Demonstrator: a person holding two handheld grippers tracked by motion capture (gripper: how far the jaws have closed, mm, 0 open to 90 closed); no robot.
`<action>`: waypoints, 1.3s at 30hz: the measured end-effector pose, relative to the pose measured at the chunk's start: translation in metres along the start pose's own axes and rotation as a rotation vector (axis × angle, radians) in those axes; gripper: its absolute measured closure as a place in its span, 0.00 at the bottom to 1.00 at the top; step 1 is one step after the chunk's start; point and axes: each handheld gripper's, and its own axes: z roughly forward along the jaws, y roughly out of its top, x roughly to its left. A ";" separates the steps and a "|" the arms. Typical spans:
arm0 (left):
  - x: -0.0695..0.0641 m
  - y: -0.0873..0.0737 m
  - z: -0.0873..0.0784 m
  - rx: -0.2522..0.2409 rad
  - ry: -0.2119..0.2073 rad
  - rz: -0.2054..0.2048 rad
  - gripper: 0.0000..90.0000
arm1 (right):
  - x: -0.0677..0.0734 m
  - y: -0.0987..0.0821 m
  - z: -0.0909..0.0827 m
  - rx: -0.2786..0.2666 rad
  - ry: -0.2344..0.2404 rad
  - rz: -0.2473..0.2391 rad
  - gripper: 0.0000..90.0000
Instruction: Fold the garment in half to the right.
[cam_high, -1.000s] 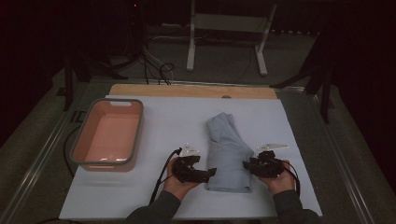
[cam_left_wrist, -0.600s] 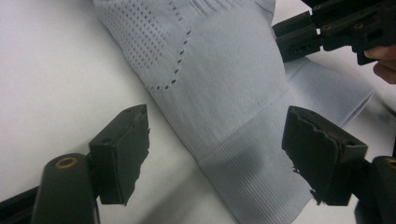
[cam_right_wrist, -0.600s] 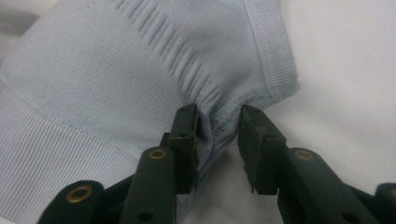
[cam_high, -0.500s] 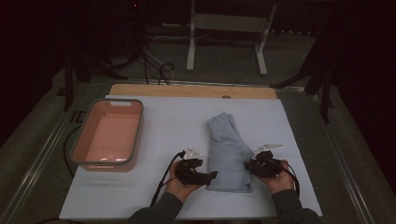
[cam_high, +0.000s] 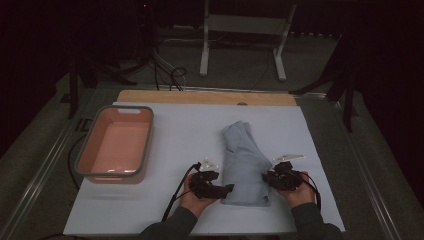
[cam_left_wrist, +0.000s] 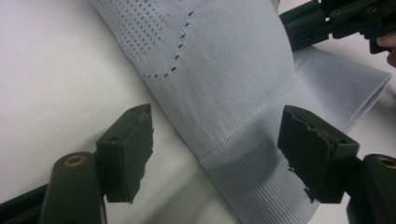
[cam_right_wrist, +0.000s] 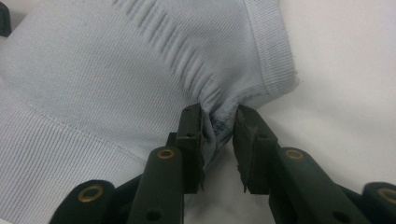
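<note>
A pale blue knit garment (cam_high: 245, 165) lies folded lengthwise on the white table cover, near the front. My left gripper (cam_high: 227, 189) is at its near left corner. In the left gripper view the jaws (cam_left_wrist: 217, 114) stand open astride the ribbed hem (cam_left_wrist: 243, 177) without pressing it, and they have just been closing. My right gripper (cam_high: 267, 177) is at the near right edge. In the right gripper view it (cam_right_wrist: 219, 112) is shut on a bunched pinch of the garment (cam_right_wrist: 93, 70) beside the ribbed band, having just closed. The right gripper (cam_left_wrist: 327, 23) also appears beyond the cloth.
A pink tub (cam_high: 82, 150) with a grey rim stands on the left of the white cover (cam_high: 185, 130). A wooden strip (cam_high: 205, 97) runs along the table's far edge. A metal stand (cam_high: 240, 25) and cables lie on the floor behind. A black cable trails from the left gripper.
Both hands stay at the garment's near end. The left gripper has crept slightly closer to the cloth's edge. The garment lies as before.
</note>
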 end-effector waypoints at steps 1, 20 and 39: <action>0.000 0.000 0.001 0.000 0.000 0.002 0.33 | 0.000 0.000 0.000 0.001 0.001 0.001 0.80; -0.005 -0.004 0.006 0.014 0.004 0.026 0.77 | 0.001 0.001 0.001 0.003 0.002 0.009 0.80; 0.013 -0.019 -0.037 -0.004 0.048 0.011 0.90 | 0.038 0.020 0.022 -0.016 0.031 -0.073 0.85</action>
